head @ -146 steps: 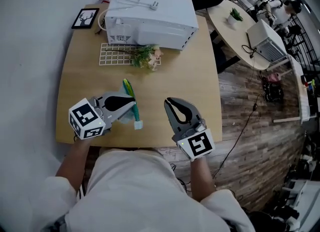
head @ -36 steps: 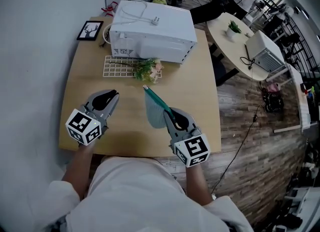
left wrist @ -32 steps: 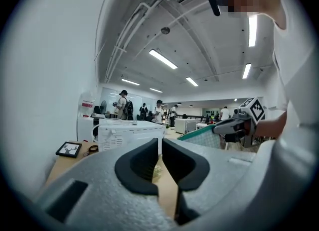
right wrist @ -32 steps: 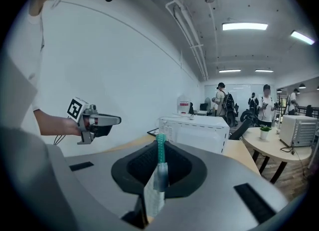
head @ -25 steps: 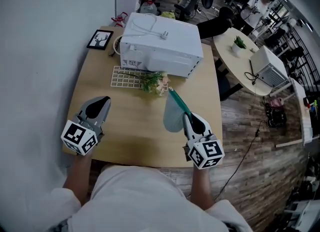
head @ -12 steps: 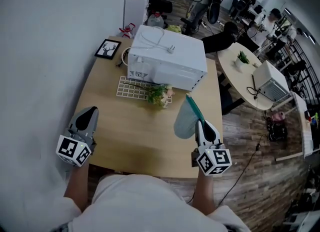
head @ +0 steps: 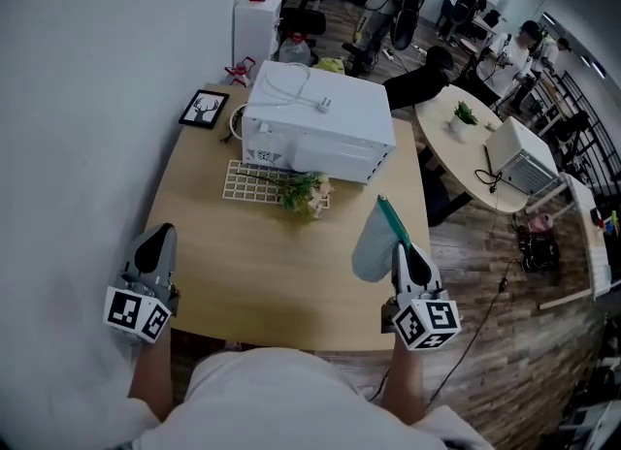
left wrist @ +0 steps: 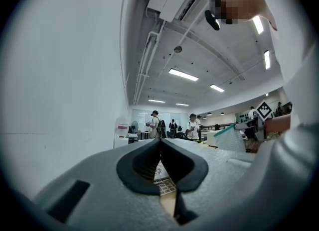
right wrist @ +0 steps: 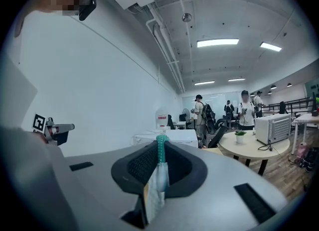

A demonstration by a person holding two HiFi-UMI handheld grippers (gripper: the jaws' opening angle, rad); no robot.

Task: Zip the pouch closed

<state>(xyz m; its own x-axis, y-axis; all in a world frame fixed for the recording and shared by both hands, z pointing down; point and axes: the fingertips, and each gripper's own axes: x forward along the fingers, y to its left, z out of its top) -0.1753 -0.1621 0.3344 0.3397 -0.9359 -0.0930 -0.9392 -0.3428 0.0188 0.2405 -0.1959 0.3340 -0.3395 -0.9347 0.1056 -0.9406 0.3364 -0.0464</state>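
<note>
Head view, lower right of frame: right gripper [head: 402, 248] clamped on pouch [head: 372, 249], held above right edge of table [head: 247, 259]. Lower left: left gripper [head: 162, 232] with jaws together, nothing between. Right gripper view, centre: teal zip edge [right wrist: 160, 151] pinched upright between pads.
</note>
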